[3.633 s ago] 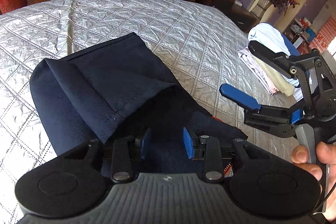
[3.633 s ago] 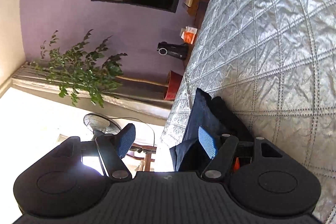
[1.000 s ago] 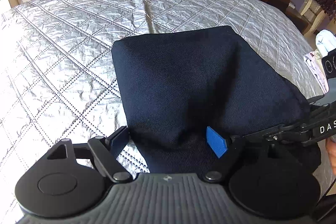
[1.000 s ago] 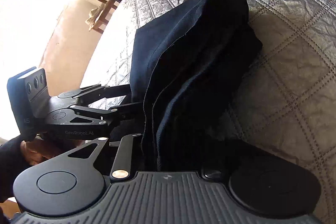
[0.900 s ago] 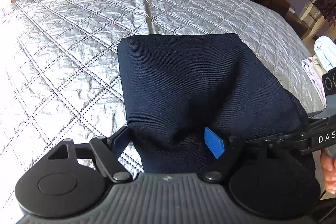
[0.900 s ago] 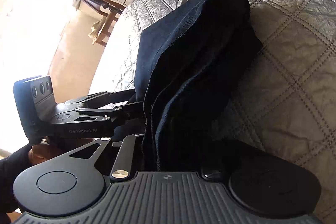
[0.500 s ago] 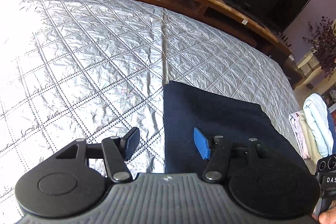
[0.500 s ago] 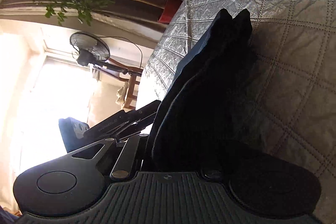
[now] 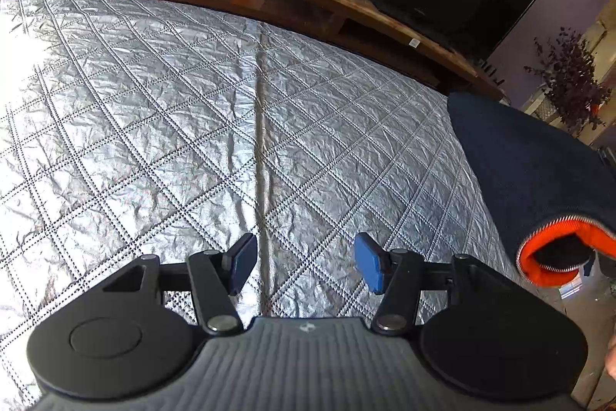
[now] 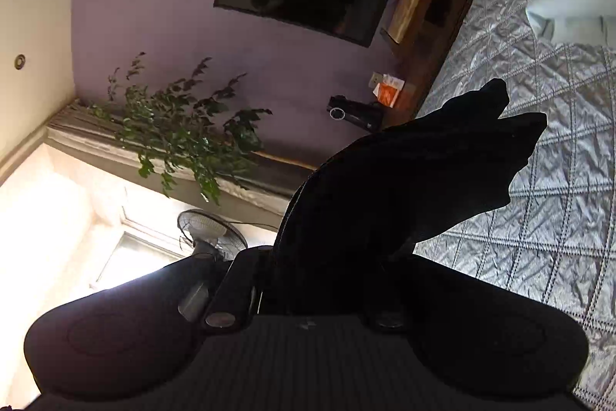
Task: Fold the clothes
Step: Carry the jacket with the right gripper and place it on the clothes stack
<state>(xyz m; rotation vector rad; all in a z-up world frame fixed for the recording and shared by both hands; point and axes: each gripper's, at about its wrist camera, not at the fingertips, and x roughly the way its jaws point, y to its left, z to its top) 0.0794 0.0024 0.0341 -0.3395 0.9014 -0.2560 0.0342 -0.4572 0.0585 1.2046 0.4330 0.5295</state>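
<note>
Navy garment clamped in your right gripper, hanging above quilt; left gripper spread wide, empty, garment off its right side.

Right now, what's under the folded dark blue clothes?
Under the lifted folded navy garment, the silver quilted bedspread shows. The right gripper fingers are hidden in the cloth.

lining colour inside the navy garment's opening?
Bright orange lining in the navy garment, clearest in the left wrist view.
</note>
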